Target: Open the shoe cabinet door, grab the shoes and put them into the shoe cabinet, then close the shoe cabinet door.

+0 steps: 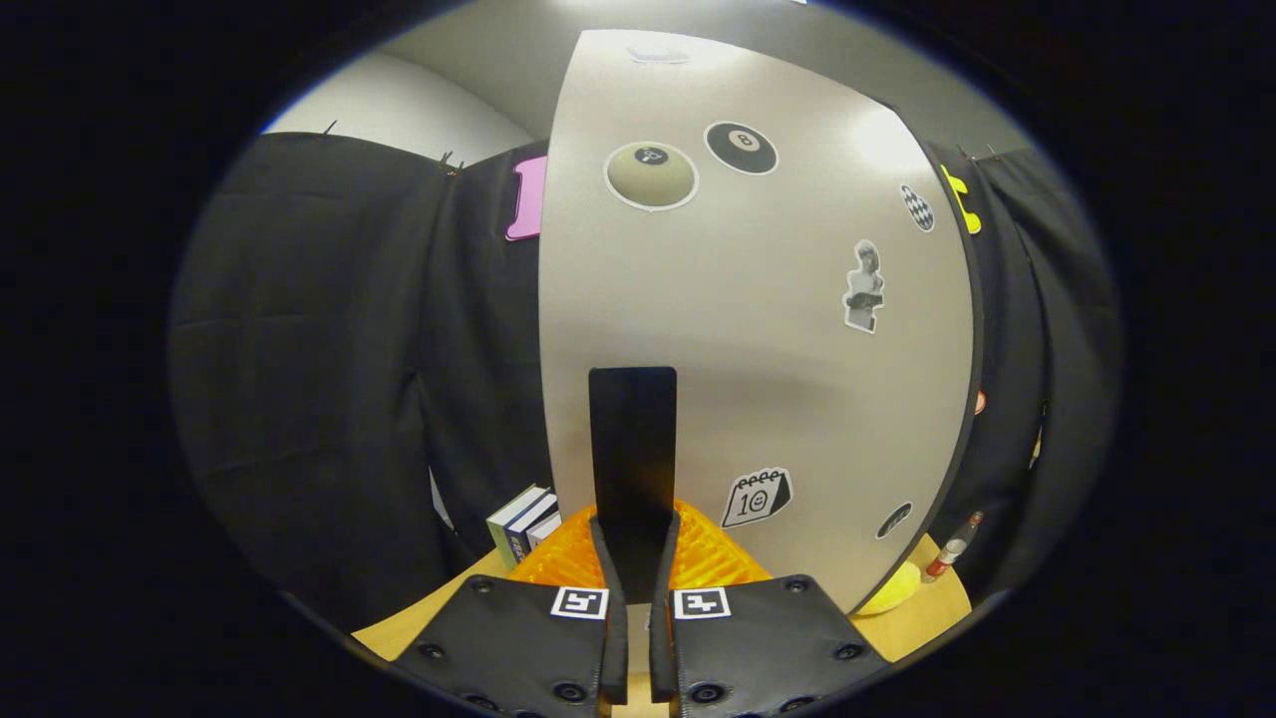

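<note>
Seen along the fingers in the gripper view: gripper [638, 558] close up against the shoe cabinet door [758, 329], a pale grey panel rising just ahead and spreading over most of the scene. Jaws drawn nearly together, pinching a dark, flat, upright handle [632, 439] that stands out from the door face; both fingers pressed against its lower part, one on each side. Door surface dotted with stickers: a round olive ball sticker [651, 176] and a black eight-ball sticker [741, 148] near the top, a small checkered one [917, 207] toward the far edge, a grey figure sticker [863, 286] lower down, a calendar sticker [757, 497] just beside the handle's base. Dark edge of the door curving down on the right-hand side, ending at the wooden table [907, 628]. Orange ribbed item [713, 558] spread behind the fingers at the foot of the door, touching or nearly touching it; cannot tell what it is. Small stack of books [523, 529] leaning beyond it, next to the door's other edge. Yellow object [892, 593] and a small bottle [952, 548] on the table past the door's far corner. Shoes and cabinet interior hidden by the door.
</note>
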Tool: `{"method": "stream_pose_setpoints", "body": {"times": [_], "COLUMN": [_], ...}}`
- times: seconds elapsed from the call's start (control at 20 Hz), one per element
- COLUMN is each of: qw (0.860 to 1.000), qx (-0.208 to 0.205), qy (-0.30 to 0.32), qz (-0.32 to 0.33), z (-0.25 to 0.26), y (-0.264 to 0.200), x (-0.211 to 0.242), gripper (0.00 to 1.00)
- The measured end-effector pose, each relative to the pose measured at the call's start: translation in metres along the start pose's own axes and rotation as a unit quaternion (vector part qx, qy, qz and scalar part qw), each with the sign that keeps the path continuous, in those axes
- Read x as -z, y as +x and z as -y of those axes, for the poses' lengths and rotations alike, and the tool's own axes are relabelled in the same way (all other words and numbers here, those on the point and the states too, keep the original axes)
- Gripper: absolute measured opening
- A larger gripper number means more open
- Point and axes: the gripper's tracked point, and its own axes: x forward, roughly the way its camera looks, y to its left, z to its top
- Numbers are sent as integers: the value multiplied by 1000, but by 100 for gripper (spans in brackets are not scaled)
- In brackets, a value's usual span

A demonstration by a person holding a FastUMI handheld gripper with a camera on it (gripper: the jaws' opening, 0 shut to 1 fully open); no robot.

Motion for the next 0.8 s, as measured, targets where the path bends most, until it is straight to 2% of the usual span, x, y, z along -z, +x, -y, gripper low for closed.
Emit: {"method": "stream_pose_setpoints", "body": {"times": [0.4, 0.6, 0.8], "qw": [1000, 1000, 999], "qx": [2, 17, 48], "qy": [4, 8, 10], "qz": [14, 18, 23], "z": [18, 29, 47], "y": [-24, -37, -50], "x": [3, 4, 4], "gripper": [10, 10, 9]}}
